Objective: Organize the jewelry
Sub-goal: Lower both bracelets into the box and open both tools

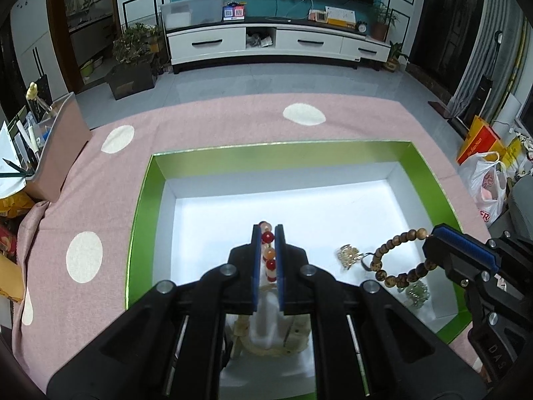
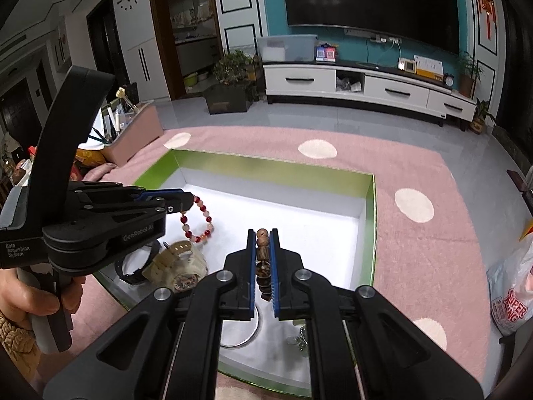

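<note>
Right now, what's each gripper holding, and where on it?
Left gripper pinches the red-and-white bead bracelet on its beaded band; right gripper pinches the brown wooden bead bracelet the same way, above the green box.

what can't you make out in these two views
- Left wrist view: most of the red bracelet is hidden between the left gripper's fingers.
- Left wrist view: the watch is mostly covered by the gripper body.
- Right wrist view: the wooden bracelet's lower loop is hidden behind the right gripper.
- Right wrist view: the green pendant is blurred and partly covered.
</note>
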### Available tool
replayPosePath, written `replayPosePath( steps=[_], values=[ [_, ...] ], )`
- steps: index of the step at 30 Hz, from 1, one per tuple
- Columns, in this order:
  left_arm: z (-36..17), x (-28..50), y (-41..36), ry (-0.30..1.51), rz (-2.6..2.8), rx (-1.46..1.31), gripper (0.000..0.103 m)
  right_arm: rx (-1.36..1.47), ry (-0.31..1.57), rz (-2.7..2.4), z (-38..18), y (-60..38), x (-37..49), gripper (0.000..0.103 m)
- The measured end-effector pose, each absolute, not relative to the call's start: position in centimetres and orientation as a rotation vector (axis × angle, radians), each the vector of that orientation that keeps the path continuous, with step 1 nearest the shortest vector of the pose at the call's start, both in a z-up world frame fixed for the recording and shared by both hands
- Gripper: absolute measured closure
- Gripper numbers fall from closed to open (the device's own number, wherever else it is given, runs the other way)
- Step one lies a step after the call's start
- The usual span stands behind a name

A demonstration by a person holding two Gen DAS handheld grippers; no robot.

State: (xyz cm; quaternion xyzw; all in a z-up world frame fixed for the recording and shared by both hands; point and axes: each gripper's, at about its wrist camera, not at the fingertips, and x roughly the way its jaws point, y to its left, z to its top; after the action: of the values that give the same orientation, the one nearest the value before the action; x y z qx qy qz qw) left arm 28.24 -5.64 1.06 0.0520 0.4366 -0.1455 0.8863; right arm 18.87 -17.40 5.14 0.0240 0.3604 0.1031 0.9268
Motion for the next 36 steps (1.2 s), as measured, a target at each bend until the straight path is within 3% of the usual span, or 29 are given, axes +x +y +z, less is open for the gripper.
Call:
replayPosePath(
  steps=[25,27,30,33,36],
  values=[
    [-0.3,28.8,-5.4,0.939,-0.257,0.15,0.094,0.021,0.813,0.136,3.5,-18.3,19.6,0.096],
    [-0.2,28.7,-5.4,0.936,-0.256,0.15,0.082,0.025,0.813,0.132,3.5,-18.4,19.5,0.095],
    [0.0,28.3,-5.5,0.923,-0.257,0.153,0.063,0.032,0.805,0.129,3.6,-18.4,19.2,0.084],
    [0.3,27.9,-5.5,0.911,-0.255,0.154,0.05,0.044,0.785,0.136,4.0,-18.6,18.6,0.082],
    [0.9,27.4,-5.4,0.897,-0.256,0.15,0.037,0.061,0.754,0.139,4.8,-18.9,17.7,0.066]
  ],
)
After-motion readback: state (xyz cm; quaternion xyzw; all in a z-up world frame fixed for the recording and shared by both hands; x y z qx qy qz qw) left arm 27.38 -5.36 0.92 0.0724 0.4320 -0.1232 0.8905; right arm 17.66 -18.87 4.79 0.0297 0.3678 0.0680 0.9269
